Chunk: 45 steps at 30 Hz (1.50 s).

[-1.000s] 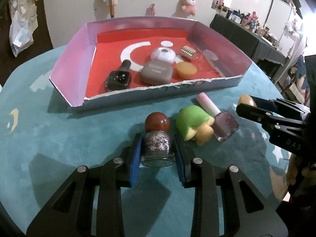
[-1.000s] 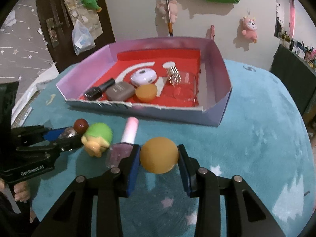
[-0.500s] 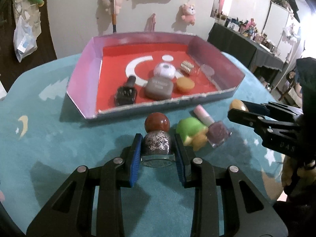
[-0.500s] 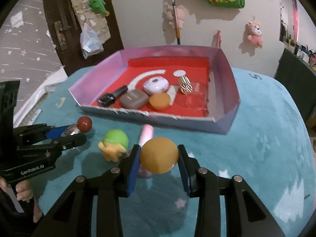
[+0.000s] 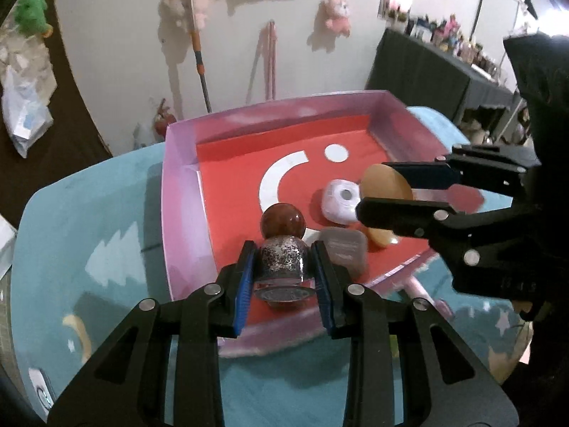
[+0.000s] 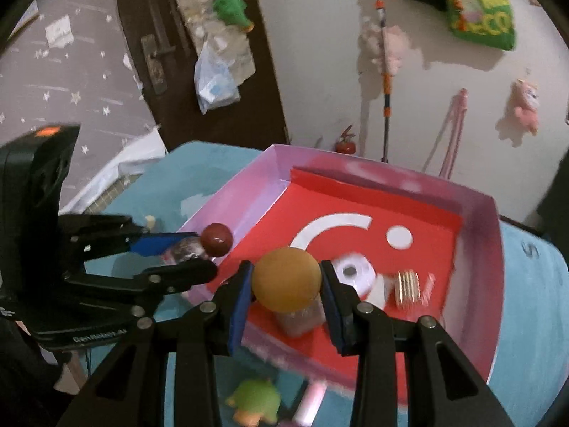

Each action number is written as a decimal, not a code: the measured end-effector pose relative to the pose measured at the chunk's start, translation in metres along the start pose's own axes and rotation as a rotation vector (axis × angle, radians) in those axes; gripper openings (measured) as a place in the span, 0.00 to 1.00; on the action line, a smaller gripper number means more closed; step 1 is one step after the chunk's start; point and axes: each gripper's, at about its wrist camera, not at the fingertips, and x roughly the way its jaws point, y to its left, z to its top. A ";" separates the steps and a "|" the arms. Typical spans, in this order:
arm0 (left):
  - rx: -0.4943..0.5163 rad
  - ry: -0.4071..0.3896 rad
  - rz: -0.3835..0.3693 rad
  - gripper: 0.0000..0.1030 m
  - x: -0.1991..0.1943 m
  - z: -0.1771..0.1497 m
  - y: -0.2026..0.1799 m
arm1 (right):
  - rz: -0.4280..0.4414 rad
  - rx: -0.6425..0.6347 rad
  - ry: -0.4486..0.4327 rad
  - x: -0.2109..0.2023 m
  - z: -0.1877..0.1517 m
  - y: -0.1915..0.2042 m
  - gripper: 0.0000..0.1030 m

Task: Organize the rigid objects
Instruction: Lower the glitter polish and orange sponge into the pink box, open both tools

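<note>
Left wrist: claw (image 5: 282, 277) grips glitter bottle (image 5: 282, 265).

White wall (image 6: 320, 53) hanging plush toys (image 5: 336, 12); dark door (image 6: 177, 53) standing left; black-draped shelf (image 5: 426, 71) lining the right side.

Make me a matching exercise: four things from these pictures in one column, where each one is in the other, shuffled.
1. glitter bottle
2. orange disc
3. green toy
4. white round case

a. on the teal cloth outside the tray
b. lying on the tray's red floor
c. in the left gripper
d. in the right gripper

Pairs: 1-c, 2-d, 3-a, 4-b
</note>
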 end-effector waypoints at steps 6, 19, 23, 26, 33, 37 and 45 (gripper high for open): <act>0.032 0.096 0.033 0.28 0.035 0.017 0.011 | 0.004 -0.034 0.126 0.047 0.024 -0.014 0.39; 0.080 0.231 0.083 0.28 0.080 0.027 0.006 | 0.017 -0.088 0.311 0.103 0.028 -0.027 0.39; 0.079 0.250 0.086 0.28 0.089 0.027 0.009 | 0.011 -0.093 0.328 0.109 0.028 -0.028 0.39; 0.075 0.251 0.087 0.28 0.091 0.028 0.010 | 0.011 -0.109 0.342 0.115 0.029 -0.027 0.39; 0.082 0.253 0.086 0.28 0.090 0.025 0.011 | 0.006 -0.107 0.362 0.124 0.030 -0.030 0.39; 0.091 0.252 0.091 0.29 0.090 0.026 0.010 | 0.006 -0.106 0.372 0.128 0.028 -0.032 0.39; 0.094 0.249 0.090 0.29 0.092 0.026 0.011 | 0.003 -0.106 0.373 0.130 0.029 -0.032 0.39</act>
